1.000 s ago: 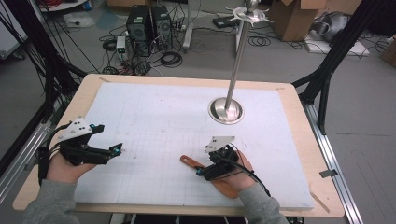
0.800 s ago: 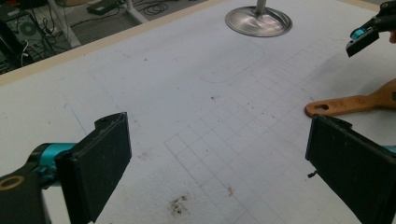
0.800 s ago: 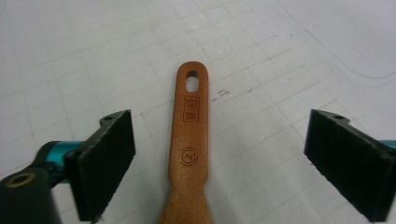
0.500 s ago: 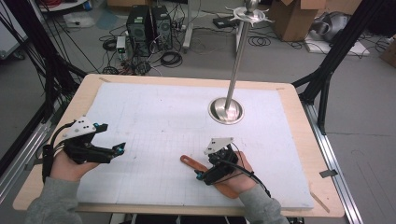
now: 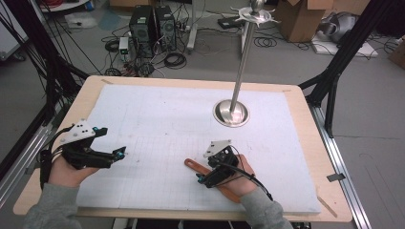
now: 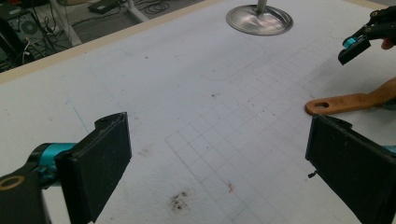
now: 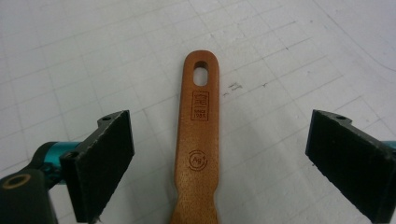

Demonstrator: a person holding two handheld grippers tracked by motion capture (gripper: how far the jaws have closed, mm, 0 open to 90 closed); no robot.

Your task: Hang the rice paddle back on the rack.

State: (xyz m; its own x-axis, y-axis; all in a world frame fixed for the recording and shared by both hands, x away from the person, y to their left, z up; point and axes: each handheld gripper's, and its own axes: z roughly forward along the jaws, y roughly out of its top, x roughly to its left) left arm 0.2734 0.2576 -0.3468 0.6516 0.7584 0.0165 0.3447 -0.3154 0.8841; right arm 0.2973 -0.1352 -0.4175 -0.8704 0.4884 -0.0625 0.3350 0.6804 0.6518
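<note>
With the right gripper held wide open astride the wooden handle lying flat near the table's near edge, nothing yet gripped, the thin handle could be pushed aside if the jaws are closed off-centre.

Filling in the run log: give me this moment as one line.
right tool: open, astride brown wooden handle with hanging hole, not gripping | left tool: open, empty | steel stand: upright

A wooden handle is laid flat on the mat, near the front edge. A metal stand is set behind it, farther back and well apart.
</note>
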